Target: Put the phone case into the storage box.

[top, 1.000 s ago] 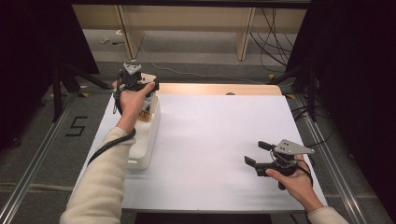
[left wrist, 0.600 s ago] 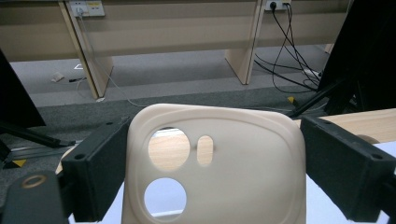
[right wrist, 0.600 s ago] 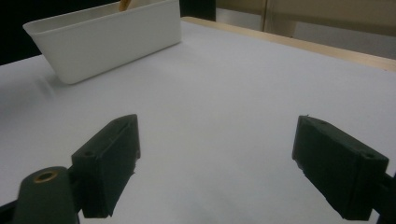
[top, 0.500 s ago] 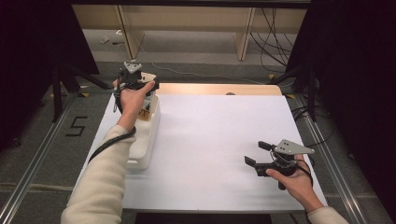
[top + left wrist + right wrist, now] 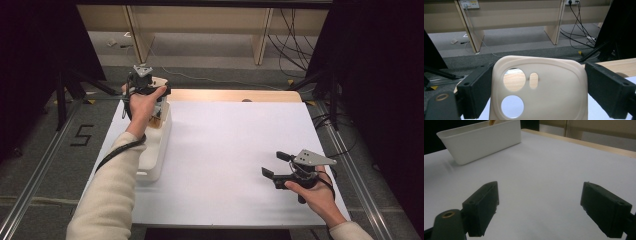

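Note:
My left gripper (image 5: pixel 148 100) is held up over the far end of a white tub (image 5: pixel 158 150) at the table's left side. Its two black jaws are shut on the sides of a cream phone case (image 5: pixel 541 95), which stands upright between them with its round camera holes facing me. A pale corner of the case (image 5: pixel 160 81) sticks out beside the hand. My right gripper (image 5: pixel 270 163) hovers low over the white table top (image 5: pixel 225 135) near the front right, open, with nothing between its fingers (image 5: pixel 482 205).
The white tub (image 5: pixel 481 142) lies lengthwise along the table's left edge, with something tan (image 5: pixel 156 120) at its far end. A wooden strip (image 5: pixel 235 95) runs along the table's far edge. Desk legs and cables stand on the floor beyond.

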`<state>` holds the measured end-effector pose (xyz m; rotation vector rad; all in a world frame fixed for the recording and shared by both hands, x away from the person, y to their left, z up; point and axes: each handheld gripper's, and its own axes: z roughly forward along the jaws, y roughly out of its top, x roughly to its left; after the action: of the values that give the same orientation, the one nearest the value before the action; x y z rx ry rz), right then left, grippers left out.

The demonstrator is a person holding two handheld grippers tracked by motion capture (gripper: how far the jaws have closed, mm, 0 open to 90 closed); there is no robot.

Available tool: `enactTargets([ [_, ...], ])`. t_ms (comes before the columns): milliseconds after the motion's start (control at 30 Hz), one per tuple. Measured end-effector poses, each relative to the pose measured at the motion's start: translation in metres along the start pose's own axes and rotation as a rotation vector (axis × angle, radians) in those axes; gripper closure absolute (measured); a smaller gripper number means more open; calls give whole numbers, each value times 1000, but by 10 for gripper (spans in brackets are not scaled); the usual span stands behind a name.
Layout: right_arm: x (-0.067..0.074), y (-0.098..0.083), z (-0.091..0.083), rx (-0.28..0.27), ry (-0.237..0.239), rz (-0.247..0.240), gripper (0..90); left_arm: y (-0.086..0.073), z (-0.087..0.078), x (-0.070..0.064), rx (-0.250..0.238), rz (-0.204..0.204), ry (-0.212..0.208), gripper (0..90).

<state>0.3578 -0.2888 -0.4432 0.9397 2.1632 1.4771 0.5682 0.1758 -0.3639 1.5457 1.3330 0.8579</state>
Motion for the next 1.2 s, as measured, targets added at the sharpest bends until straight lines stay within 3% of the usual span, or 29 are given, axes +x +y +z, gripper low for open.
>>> enactTargets([
  [1200,0,0,0,4,1,0,160,3,11,3,13,-9,10,113],
])
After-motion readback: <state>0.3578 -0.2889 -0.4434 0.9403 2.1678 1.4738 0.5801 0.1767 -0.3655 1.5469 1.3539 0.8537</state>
